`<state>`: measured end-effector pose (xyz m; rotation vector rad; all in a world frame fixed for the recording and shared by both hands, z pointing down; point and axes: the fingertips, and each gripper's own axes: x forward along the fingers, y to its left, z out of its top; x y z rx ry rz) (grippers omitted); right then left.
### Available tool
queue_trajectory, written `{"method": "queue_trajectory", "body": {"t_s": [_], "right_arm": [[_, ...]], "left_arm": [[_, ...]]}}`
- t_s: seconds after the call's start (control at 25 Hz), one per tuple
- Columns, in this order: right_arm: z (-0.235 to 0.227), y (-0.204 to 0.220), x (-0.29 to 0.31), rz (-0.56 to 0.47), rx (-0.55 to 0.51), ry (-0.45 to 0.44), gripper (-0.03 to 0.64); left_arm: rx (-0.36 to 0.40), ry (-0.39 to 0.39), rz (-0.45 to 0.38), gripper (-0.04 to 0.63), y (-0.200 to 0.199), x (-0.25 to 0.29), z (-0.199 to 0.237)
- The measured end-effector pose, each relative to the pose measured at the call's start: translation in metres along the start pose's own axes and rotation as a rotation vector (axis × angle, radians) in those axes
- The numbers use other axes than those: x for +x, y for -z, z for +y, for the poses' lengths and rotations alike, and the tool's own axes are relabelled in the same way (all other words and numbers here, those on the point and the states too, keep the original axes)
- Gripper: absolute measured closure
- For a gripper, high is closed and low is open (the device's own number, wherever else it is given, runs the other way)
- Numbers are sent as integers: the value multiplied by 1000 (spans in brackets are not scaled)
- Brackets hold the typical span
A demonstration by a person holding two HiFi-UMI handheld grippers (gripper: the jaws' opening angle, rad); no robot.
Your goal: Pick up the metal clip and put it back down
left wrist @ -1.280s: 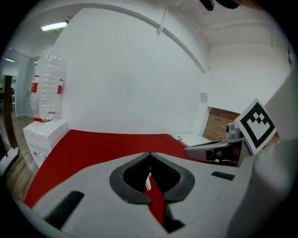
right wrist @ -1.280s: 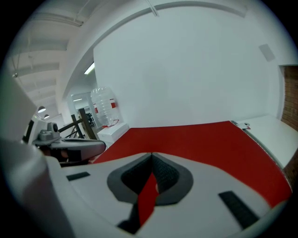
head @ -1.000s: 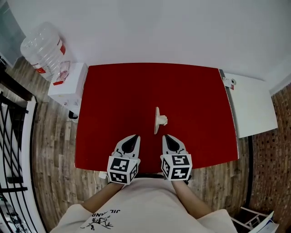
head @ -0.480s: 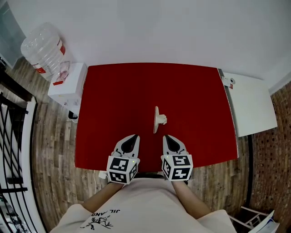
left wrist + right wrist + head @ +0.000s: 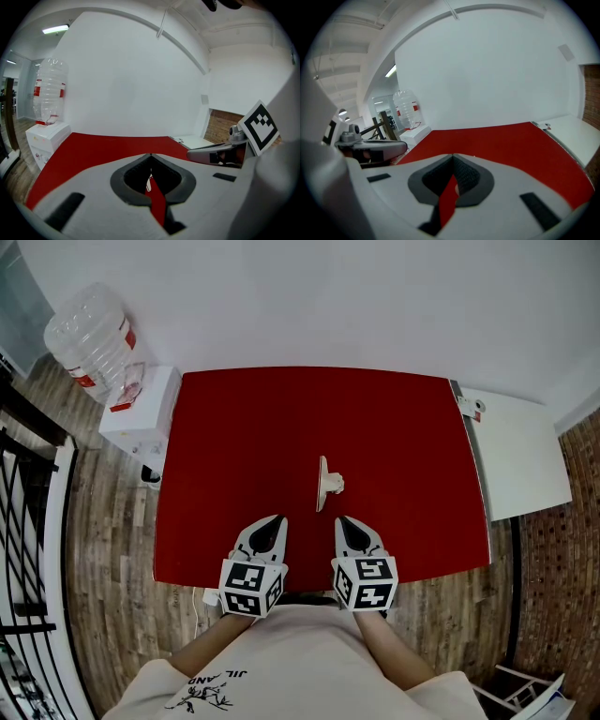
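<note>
Red table (image 5: pixel 234 427) bears metal clip (image 5: pixel 328 486), 12 o'clock of right gripper (image 5: pixel 342 520). That and left gripper (image 5: pixel 278 520) are clenched, empty; an unopened approach may topple the clip.

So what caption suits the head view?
Left gripper and right gripper, both shut, held just short of the pale clip on the red table.

Bright, even, diffuse light fills every view. A ceiling lamp (image 5: pixel 55 29) glows at the upper left of the left gripper view. The red surface (image 5: pixel 394 427) looks matte, with faint, soft shadows. Fisheye bending curves all edges, and the gripper views have black corners. The left tongs (image 5: pixel 150 156) and right tongs (image 5: pixel 453 156) look soft up close.
</note>
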<state>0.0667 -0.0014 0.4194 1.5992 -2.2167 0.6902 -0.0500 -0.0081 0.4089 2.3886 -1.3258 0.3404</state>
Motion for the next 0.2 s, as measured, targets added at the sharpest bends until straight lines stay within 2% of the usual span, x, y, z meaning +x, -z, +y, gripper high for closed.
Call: {"method": "queue_trajectory", "body": {"t_s": [0.2], "right_arm": [[-1, 1, 1, 5, 2, -5, 611]], "left_arm": [[-1, 1, 0, 591, -1, 0, -1]]}}
